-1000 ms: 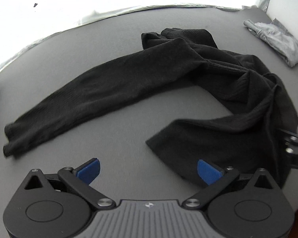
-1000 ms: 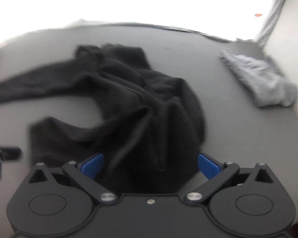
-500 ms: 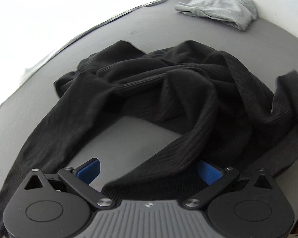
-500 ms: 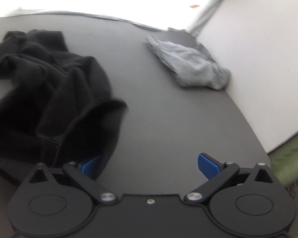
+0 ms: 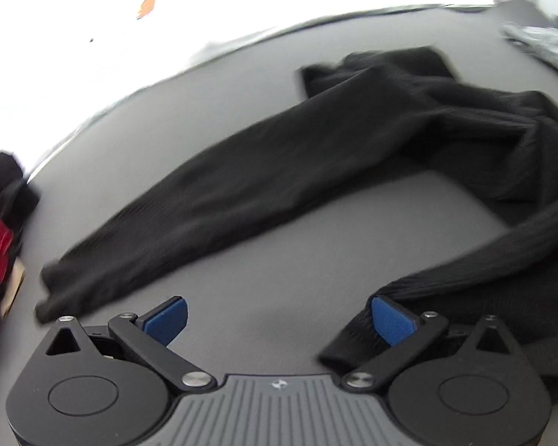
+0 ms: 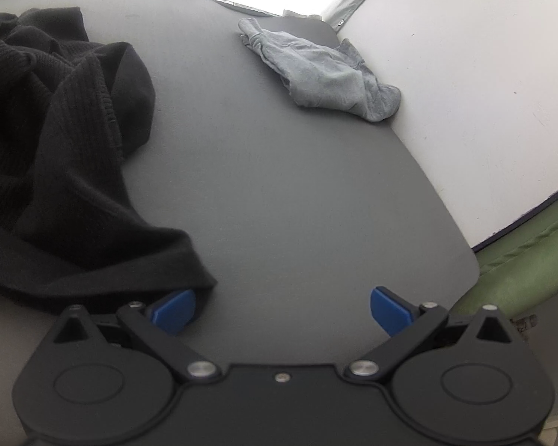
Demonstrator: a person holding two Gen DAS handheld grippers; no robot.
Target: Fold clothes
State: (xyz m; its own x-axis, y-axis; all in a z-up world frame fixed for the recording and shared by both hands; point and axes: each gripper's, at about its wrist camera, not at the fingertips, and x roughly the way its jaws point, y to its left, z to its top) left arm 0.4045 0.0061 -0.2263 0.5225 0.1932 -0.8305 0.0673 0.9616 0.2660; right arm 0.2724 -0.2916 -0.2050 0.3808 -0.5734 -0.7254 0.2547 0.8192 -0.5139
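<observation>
- I see the black sweater [image 5: 353, 148] lying crumpled on the grey bench [image 5: 279, 260], one sleeve stretched flat toward the left, the other running down to the left claw [image 5: 279, 317].
- My left claw is spread wide; that sleeve's cuff lies against its right blue pad, ungripped.
- My right claw [image 6: 282, 308] is also spread wide, the sweater hem touching its left pad.
- A grey garment [image 6: 323, 74] lies well apart at the far corner by the white wall [image 6: 465, 93].
</observation>
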